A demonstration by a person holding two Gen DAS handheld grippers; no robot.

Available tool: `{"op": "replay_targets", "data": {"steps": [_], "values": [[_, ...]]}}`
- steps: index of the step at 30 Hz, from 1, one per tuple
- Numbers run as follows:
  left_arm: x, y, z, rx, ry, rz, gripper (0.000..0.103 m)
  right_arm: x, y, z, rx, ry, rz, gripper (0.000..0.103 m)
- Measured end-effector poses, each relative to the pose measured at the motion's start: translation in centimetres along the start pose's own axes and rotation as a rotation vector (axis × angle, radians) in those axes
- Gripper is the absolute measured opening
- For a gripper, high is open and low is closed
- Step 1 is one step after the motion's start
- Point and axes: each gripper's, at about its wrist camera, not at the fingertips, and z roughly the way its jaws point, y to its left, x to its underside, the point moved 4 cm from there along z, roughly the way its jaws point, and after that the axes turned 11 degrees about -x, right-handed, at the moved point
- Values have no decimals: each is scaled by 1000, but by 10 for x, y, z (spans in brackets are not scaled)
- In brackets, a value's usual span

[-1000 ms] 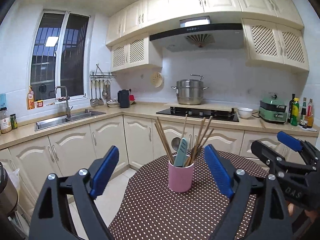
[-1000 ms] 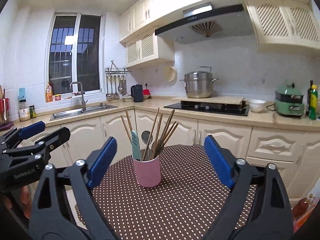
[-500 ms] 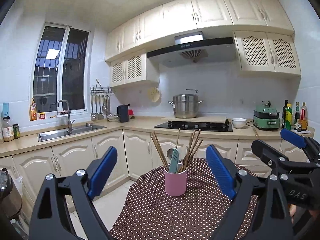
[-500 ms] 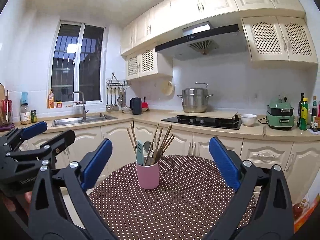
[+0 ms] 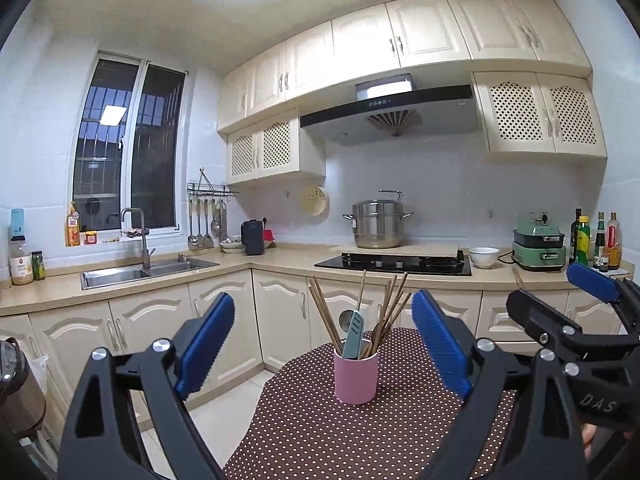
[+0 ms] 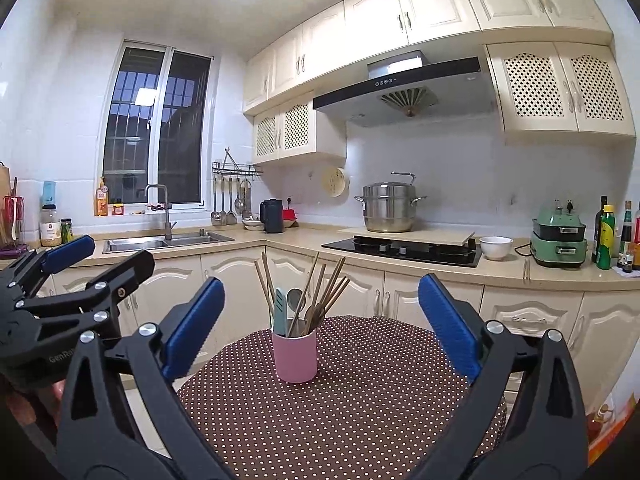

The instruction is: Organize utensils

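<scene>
Pink cylindrical utensil cup (image 5: 355, 376) (image 6: 295, 356), upright on a brown tablecloth with white dots (image 5: 360, 432) (image 6: 344, 408); stands ahead of both grippers, well apart from their tips, roughly centred between the left gripper's blue pads and slightly left of centre for the right gripper.

Contents: wooden chopsticks (image 5: 324, 316) (image 6: 266, 284) fanned outward, a pale green-handled utensil (image 5: 353, 334) (image 6: 280, 308), a metal spoon (image 6: 296, 298) bowl-up, other wooden handles.

Left gripper (image 5: 320, 344): jaws spread wide, nothing between them but the distant cup. Also visible at the left edge of the right wrist view (image 6: 76, 268).

Right gripper (image 6: 320, 320): jaws spread wide, holding nothing. Also visible at the right edge of the left wrist view (image 5: 560, 296).

Beyond the table: cream base cabinets (image 5: 276, 312), beige counter (image 6: 540, 276), black hob (image 5: 394, 264) with a steel stockpot (image 5: 378, 224) behind it, white bowl (image 6: 496, 247), green appliance (image 6: 559, 236), bottles (image 5: 596, 238), steel sink (image 5: 136, 273) below a window (image 6: 156, 128), hanging ladles (image 6: 230, 200), range hood (image 5: 388, 114).
</scene>
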Motion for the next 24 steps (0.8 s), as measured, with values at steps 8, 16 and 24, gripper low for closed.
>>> {"op": "replay_targets", "data": {"steps": [8,16,24], "values": [[1,-3,5,-1,4,10,89,2,-3,4,1,12,11,96],[2,-5,8,-7,1,20,89,3,-3,5,28,10,-13,96],[5,-6,11,-7,7,24,89,5,-4,8,24,21,-3,96]]}}
